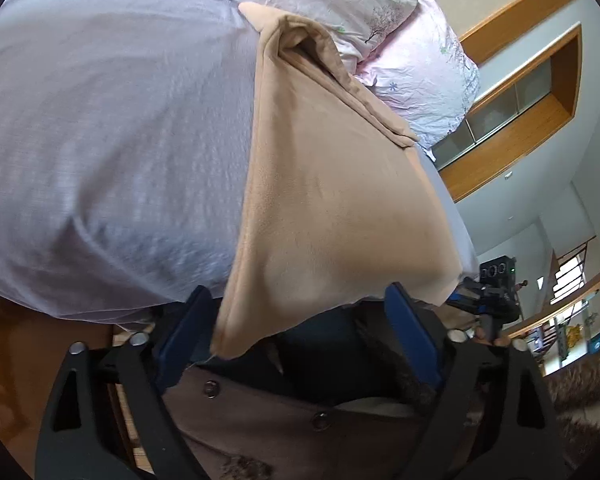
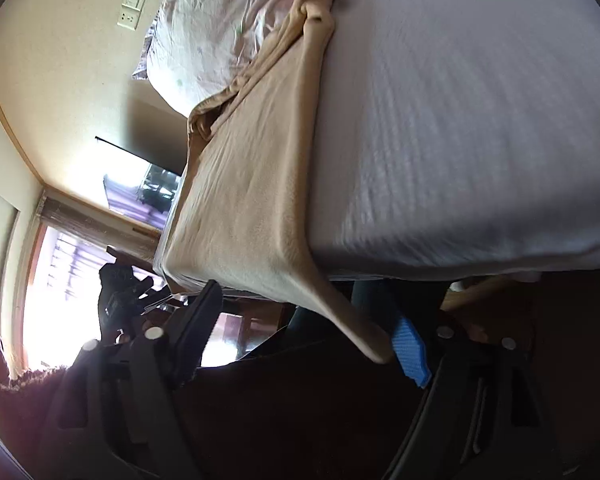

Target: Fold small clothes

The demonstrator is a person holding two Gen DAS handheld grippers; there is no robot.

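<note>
A tan fleece garment [image 1: 332,184] lies stretched along the edge of a bed with a pale lilac sheet [image 1: 112,152]. Its near hem hangs off the bed edge between the fingers of my left gripper [image 1: 300,340], whose blue pads stand wide apart. In the right wrist view the same garment [image 2: 244,208] ends in a corner that drapes against one blue fingertip [image 2: 410,354] of my right gripper [image 2: 300,344], whose jaws are also wide apart. Its far end is bunched up by the pillows.
Floral pink-and-white pillows [image 1: 380,20] lie at the head of the bed, also in the right wrist view [image 2: 220,20]. The person's brown buttoned coat [image 1: 300,420] is right below the left gripper. A bright window [image 2: 60,292] and wooden wall shelves [image 1: 520,120] surround the bed.
</note>
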